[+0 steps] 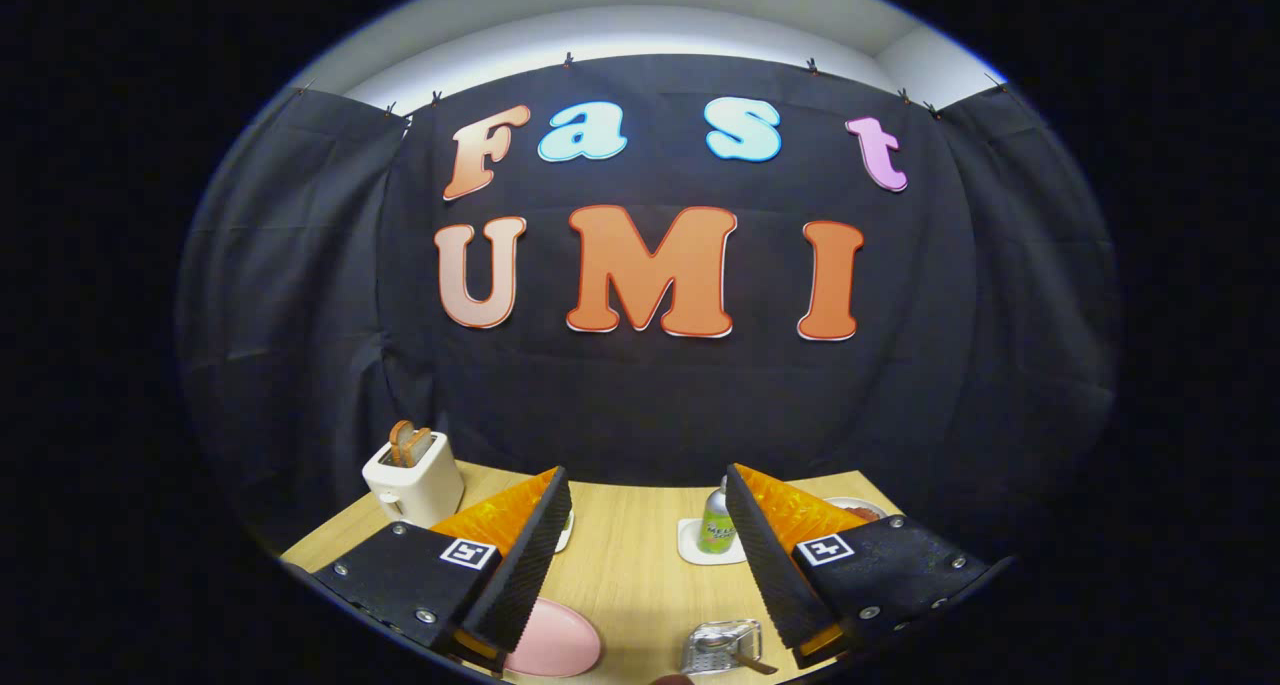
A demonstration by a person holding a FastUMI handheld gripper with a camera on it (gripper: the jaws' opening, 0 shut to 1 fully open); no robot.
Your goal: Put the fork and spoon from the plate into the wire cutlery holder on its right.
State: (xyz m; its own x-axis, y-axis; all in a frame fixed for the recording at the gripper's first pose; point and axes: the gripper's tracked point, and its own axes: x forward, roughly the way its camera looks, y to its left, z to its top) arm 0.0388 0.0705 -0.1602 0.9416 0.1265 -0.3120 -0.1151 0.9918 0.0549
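Observation:
My gripper [646,480] is open and held above the wooden table [640,555], with nothing between its fingers. Below them, close to me, a pink plate [555,643] lies partly hidden under the left finger [520,555]; its visible part is bare. To the plate's right sits the silver wire cutlery holder [722,647], near the base of the right finger [775,565]. A spoon-like metal piece [745,657] rests in the holder, its handle sticking out to the right. I cannot make out a fork.
A white toaster [412,480] with bread slices stands at the table's back left. A green bottle [716,525] on a white coaster stands beyond the right finger, and a small dish [858,510] lies behind it.

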